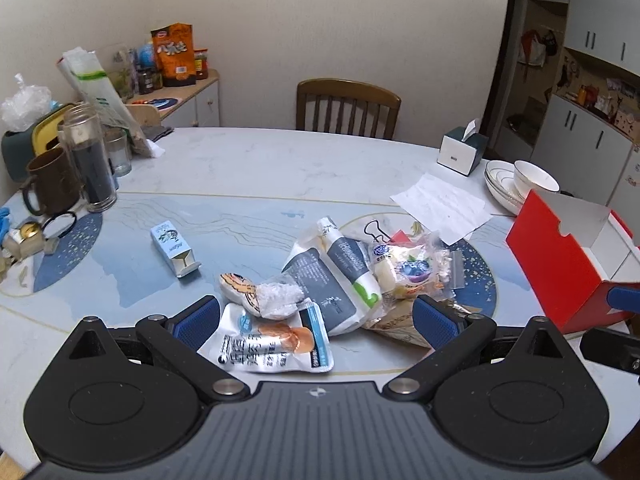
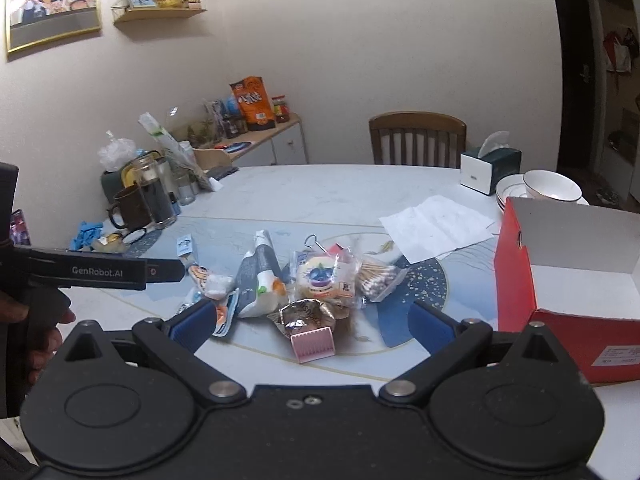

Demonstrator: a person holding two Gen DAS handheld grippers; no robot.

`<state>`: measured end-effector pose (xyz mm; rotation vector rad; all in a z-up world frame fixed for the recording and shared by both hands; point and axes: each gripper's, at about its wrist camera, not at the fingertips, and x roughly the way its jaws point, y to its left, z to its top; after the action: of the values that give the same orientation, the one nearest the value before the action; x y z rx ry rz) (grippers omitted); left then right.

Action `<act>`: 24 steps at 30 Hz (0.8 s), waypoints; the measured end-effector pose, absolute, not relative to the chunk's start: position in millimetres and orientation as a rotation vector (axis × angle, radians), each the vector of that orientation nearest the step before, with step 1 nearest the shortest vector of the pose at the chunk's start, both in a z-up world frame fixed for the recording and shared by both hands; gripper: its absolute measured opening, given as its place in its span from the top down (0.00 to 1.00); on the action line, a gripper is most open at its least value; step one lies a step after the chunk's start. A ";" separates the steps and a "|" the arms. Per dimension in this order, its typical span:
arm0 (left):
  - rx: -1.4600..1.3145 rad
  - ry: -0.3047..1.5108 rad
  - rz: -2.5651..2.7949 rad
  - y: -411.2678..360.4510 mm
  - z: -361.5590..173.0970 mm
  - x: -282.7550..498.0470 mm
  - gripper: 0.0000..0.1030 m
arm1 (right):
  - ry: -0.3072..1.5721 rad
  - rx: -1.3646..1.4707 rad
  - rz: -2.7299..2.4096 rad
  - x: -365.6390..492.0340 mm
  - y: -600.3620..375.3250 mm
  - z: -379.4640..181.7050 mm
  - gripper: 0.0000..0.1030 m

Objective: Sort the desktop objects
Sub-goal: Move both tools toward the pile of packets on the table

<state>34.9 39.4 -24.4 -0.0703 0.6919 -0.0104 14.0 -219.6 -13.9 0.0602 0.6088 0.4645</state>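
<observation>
Left wrist view: left gripper (image 1: 316,318) hovering, jaws spread, over crinkly silver snack pouch (image 1: 272,346); light, slippery, probably pinching edge best. Right gripper (image 2: 312,320) jaws spread too.

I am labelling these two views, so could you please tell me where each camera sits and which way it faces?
Left wrist: on the left gripper, looking across the table at the snack pile; own open fingers show, right gripper at the right edge.
Right wrist: on the right gripper, facing the same pile; own open fingers, the left gripper and a hand show.
Shared: red box, tissue box, chair.
</observation>
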 end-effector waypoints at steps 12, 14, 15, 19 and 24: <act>0.019 0.776 -0.085 67.3 -70.9 65.3 0.00 | 0.689 0.041 0.427 46.2 -187.3 -33.4 0.01; 0.020 0.778 -0.099 72.7 -73.5 71.0 0.00 | 0.707 0.051 0.421 51.6 -184.1 -36.4 0.02; 0.022 0.778 -0.104 75.3 -74.1 74.0 0.00 | 0.712 0.054 0.420 53.9 -182.3 -37.5 0.02; 0.032 0.776 -0.114 85.5 -76.7 88.7 0.00 | 0.718 0.046 0.406 61.1 -173.8 -40.4 0.03; 0.062 0.775 -0.141 91.9 -82.2 105.2 0.00 | 0.740 0.034 0.387 72.2 -163.8 -47.6 0.05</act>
<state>105.2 91.9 -82.2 0.0618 0.7746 -0.1409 72.2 -163.8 -47.6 0.0342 0.7402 0.3871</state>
